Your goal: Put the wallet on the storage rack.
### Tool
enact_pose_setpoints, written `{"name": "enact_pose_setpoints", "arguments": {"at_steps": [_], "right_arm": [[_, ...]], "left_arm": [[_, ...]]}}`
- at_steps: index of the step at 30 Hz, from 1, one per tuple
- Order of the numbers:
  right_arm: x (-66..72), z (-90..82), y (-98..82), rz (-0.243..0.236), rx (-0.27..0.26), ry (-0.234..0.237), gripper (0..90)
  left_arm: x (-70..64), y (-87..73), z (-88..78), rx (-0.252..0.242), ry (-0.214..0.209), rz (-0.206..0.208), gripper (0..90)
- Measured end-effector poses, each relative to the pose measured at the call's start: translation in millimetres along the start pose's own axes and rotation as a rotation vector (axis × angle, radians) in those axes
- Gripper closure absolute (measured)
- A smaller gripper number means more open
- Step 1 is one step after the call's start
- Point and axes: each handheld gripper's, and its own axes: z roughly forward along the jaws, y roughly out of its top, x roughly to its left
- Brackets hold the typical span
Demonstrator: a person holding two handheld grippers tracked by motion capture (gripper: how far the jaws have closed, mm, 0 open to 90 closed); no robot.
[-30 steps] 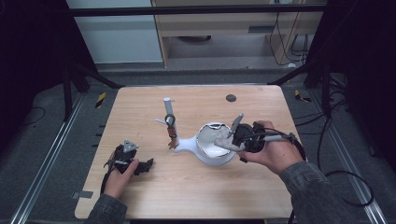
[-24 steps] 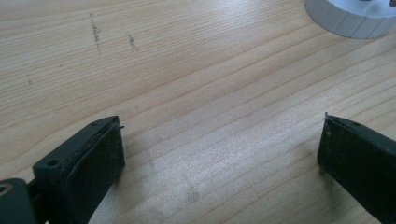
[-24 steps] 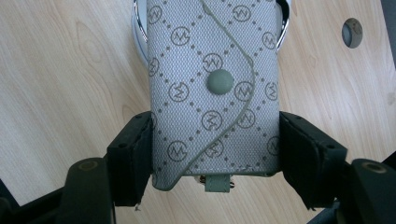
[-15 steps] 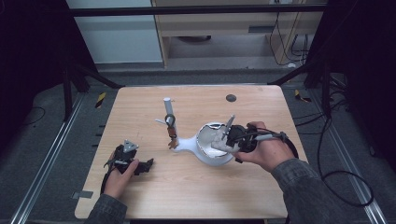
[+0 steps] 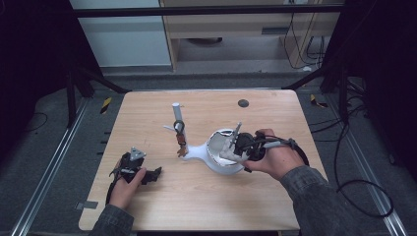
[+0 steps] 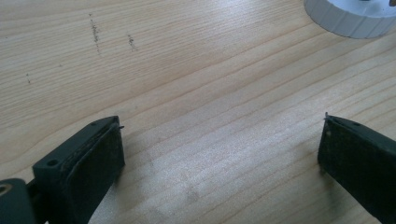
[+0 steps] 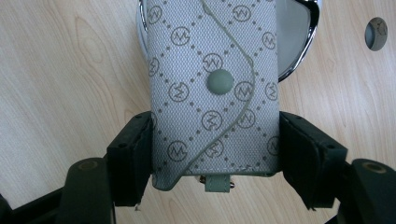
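Observation:
My right gripper (image 7: 215, 154) is shut on a grey patterned snap pouch (image 7: 212, 88), one jaw on each side of it. The pouch hangs over the white dish (image 5: 223, 169), whose shiny rim (image 7: 306, 46) shows behind it. In the high view the right gripper (image 5: 232, 147) is at the dish's right side, carried by a hand. A white neck joins the dish to a thin upright post (image 5: 176, 114) with a brown strap-like item (image 5: 181, 141) hanging on it. My left gripper (image 5: 150, 175) rests near the table's front left, open (image 6: 222, 144) over bare wood.
A small dark hole (image 5: 243, 103) is in the tabletop (image 5: 275, 206) at the back right; it also shows as the hole (image 7: 376, 33). A ribbed white edge (image 6: 350, 21) shows ahead of the left jaws. Dark floor, rails and cables surround the table.
My right hand has carried the pouch a little leftward, further over the dish. The left hand has not moved.

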Motion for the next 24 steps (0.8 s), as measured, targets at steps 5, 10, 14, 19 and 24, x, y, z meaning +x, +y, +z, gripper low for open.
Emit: {"name": "enact_pose_setpoints", "arguments": {"at_steps": [5,10,14,19,24], "right_arm": [[0.7,1.2,2.1,-0.007,0.01,0.001,31.4],[2.0,2.7,3.8,-0.007,0.017,0.004,31.4],[2.4,4.0,5.1,-0.011,0.021,0.008,31.4],[3.0,5.5,6.9,-0.015,0.021,0.01,31.4],[3.3,6.4,8.3,-0.013,0.023,0.01,31.4]], "left_arm": [[0.0,0.0,0.0,0.0,0.0,0.0,0.0],[0.0,0.0,0.0,0.0,0.0,0.0,0.0],[0.0,0.0,0.0,0.0,0.0,0.0,0.0],[0.0,0.0,0.0,0.0,0.0,0.0,0.0],[0.0,0.0,0.0,0.0,0.0,0.0,0.0]]}}
